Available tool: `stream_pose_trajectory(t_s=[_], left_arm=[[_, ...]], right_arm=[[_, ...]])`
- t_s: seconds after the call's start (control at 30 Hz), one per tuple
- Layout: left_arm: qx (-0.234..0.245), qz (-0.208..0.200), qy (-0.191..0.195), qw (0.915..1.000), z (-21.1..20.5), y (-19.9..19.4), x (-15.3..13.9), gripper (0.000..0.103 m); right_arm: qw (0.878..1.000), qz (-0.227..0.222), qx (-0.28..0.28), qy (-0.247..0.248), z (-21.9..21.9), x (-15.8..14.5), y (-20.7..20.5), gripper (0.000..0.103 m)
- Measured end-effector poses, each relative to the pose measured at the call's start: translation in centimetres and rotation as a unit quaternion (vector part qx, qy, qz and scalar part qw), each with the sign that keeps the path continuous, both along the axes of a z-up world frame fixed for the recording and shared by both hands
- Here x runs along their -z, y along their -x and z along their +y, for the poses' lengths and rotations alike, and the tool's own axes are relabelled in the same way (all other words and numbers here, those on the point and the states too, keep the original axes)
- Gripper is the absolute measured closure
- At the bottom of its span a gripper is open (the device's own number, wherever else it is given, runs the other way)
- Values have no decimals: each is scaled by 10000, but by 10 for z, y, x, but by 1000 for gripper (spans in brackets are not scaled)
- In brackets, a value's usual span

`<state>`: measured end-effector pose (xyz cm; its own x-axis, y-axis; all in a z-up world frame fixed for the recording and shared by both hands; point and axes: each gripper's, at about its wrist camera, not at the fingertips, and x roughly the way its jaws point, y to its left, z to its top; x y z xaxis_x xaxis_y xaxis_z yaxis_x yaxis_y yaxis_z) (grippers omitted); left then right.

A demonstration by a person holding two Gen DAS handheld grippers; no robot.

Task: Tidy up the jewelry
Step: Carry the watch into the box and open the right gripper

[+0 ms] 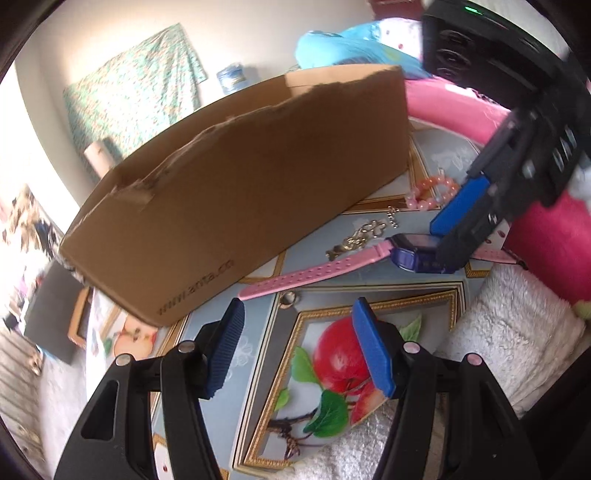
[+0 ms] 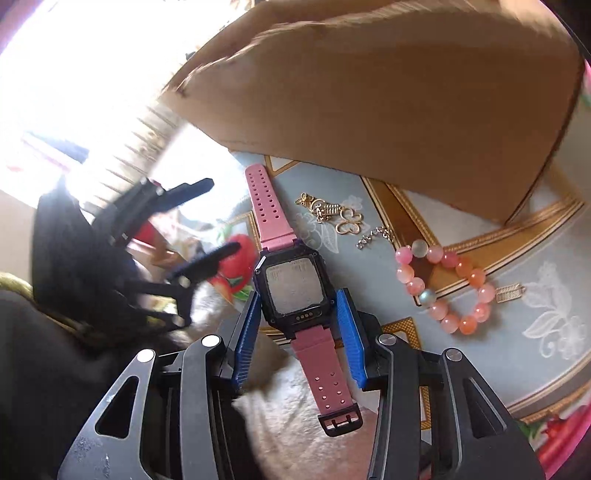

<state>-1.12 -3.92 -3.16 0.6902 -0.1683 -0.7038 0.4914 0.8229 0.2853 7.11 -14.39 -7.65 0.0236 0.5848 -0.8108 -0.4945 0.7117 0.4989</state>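
On the printed tablecloth (image 2: 480, 373), the pink-strapped watch (image 2: 293, 291) lies face-up, long axis running toward the cardboard box (image 2: 388, 103); right gripper (image 2: 299, 325) straddles its case, pads not pressing. Left gripper (image 1: 295, 350) spread, empty.

The right gripper (image 1: 437, 240) straddles the pink watch (image 1: 317, 271) beside the cardboard box (image 1: 240, 192).

Green patterned cloth (image 1: 136, 88) hangs on the pale wall (image 1: 92, 33).
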Motion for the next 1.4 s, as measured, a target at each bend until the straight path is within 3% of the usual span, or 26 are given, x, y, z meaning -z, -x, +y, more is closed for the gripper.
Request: stream_pose_trajectory(t_s=[0.33,0.43,0.6,0.8,1.03,1.17,1.23,1.3,1.4], left_arm=[[480,-255,-597,9967,-27,-15,10,44],[656,-344,-733,9946,-35,-15,12,53],[815,-182,-669,9943,-44,-17,12,83],[663,462,-96,9967,-40,-37,3,90],[409,1071,465,9923,-35,-64,-4,92],[354,1195,623,9902,-32,-70,-5,92],[349,1197,646,9901,-32,-71,-6,92],[354,1145,630,9908,-30,-67,-7,93],[381,950,592,9930,-22,-58,-11,94]], right_arm=[[9980,462,-207,-370,-13,9,-27,64],[9966,582,-160,-561,-20,12,-31,64],[9931,754,-13,-898,-33,23,-37,64],[9926,748,214,-935,-53,18,-36,62],[9993,-286,221,-108,-45,-4,-2,60],[9864,-1294,113,1006,-26,-9,27,60],[9758,-1692,134,1381,-20,-6,41,67],[9623,-2051,259,1768,-18,-5,50,92],[9563,-2264,596,1750,-26,-12,57,100]])
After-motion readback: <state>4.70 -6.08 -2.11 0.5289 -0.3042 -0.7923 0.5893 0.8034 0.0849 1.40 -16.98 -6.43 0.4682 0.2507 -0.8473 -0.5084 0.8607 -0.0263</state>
